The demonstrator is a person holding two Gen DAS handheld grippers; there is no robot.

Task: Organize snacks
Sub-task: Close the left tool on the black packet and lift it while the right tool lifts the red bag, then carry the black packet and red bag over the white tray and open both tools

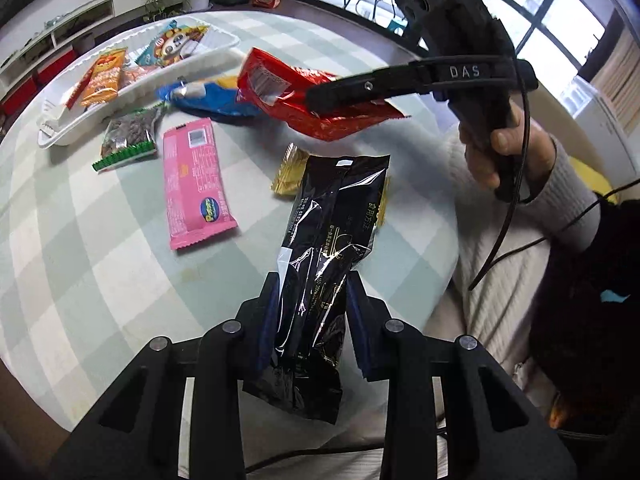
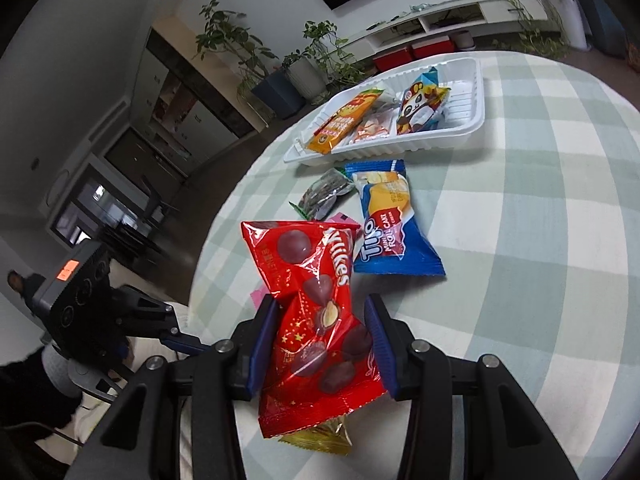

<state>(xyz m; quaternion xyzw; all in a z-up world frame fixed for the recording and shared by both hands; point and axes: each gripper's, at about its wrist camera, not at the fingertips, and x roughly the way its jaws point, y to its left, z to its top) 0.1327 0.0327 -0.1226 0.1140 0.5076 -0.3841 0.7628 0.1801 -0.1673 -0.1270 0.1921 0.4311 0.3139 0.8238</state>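
Note:
My left gripper (image 1: 312, 300) is shut on a black snack packet (image 1: 320, 280) and holds it above the table's near edge. My right gripper (image 2: 320, 320) is shut on a red chocolate bag (image 2: 316, 320); it also shows in the left wrist view (image 1: 316, 96), lifted over the table. A white tray (image 1: 72, 128) at the far left holds an orange packet (image 1: 102, 78) and a panda packet (image 1: 172, 46); the tray shows in the right wrist view (image 2: 440, 140) too. A blue Tipo cake packet (image 2: 396, 224), a pink bar (image 1: 196, 184), a seed packet (image 1: 128, 136) and a gold packet (image 1: 290, 172) lie on the table.
The round table has a pale green checked cloth (image 2: 540, 260). The person's cream sleeve (image 1: 516, 216) and a black cable are at the right. Plants and white shelves (image 2: 440, 20) stand beyond the table.

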